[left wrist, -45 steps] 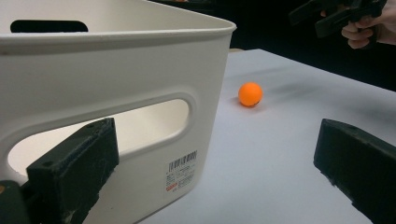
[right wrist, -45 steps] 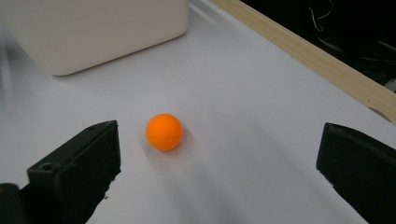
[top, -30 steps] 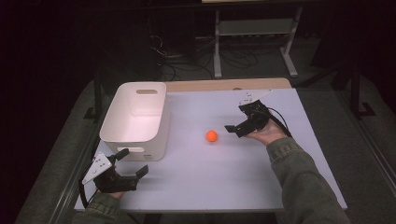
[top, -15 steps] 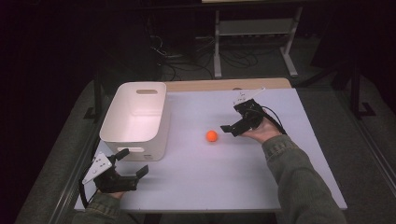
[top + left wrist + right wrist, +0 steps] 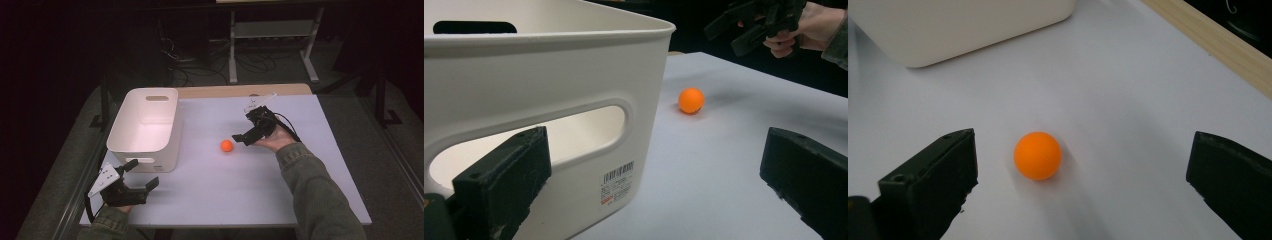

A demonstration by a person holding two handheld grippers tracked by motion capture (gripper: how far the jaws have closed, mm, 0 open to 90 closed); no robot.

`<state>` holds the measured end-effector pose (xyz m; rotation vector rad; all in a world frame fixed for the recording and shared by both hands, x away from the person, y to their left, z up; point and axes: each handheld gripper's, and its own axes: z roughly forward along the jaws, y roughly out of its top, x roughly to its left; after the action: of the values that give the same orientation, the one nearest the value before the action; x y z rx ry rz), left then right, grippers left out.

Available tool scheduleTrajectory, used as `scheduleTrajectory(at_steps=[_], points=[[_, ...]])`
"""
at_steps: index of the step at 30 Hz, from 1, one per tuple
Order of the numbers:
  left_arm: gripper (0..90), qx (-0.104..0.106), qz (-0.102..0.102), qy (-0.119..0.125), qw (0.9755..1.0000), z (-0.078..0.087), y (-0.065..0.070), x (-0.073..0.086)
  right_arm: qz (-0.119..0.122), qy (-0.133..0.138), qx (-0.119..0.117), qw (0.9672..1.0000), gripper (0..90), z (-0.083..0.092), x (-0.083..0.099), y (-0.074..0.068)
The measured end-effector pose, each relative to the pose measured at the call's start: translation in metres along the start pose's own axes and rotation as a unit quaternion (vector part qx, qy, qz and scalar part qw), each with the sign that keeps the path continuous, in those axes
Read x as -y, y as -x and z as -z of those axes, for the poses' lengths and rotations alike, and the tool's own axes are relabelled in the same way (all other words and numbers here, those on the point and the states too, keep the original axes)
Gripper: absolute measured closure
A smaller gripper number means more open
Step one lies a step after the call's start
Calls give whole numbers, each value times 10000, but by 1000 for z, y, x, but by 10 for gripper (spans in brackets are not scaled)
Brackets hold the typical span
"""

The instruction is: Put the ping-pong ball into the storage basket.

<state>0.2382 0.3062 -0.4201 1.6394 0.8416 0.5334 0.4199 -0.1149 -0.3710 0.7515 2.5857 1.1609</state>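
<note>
High view, left to right: left gripper (image 5: 142,174) sits at the near-left corner of the table (image 5: 310,200), jaws spread, gripping nothing, just near of the white bin (image 5: 145,150). Bin stands on the left half of the table, open top, handle slot in its far wall. Orange ball (image 5: 226,145) lies on bare tabletop around mid-table, right of the bin and apart from it. Right gripper (image 5: 244,131) is held above the table just right of the ball and slightly far of it, jaws released and pointing left toward it, no contact visible.

Left gripper view adds what the high view can't resolve: a barcode label (image 5: 618,180) low on the bin's near wall, next to the near handle slot. Bin wall (image 5: 549,90) takes the left half of that view, with the left jaw in front of it; whether it touches can't be told. Ball (image 5: 691,100) sits farther off, past the bin's corner, with the right gripper (image 5: 744,30) and hand (image 5: 811,25) beyond it, above the table.

Right gripper view gives the ball-to-jaw relation: ball (image 5: 1038,155) rests on the table between the two open jaws, closer to the left-hand jaw, touching neither. Bin base (image 5: 963,30) at top left, wooden table edge (image 5: 1208,45) at top right.
</note>
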Motion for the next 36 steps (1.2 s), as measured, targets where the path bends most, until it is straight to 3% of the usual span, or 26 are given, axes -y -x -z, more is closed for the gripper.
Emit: scheduleTrajectory(at_steps=[26, 36], points=[[0, 13, 6, 2, 10000, 0, 0, 0, 201, -434, -308, 9984, 0, -33, -17, -2], [0, 17, 9, -7, 10000, -1, 0, 0, 228, -634, -401, 9969, 0, -47, -15, -2]])
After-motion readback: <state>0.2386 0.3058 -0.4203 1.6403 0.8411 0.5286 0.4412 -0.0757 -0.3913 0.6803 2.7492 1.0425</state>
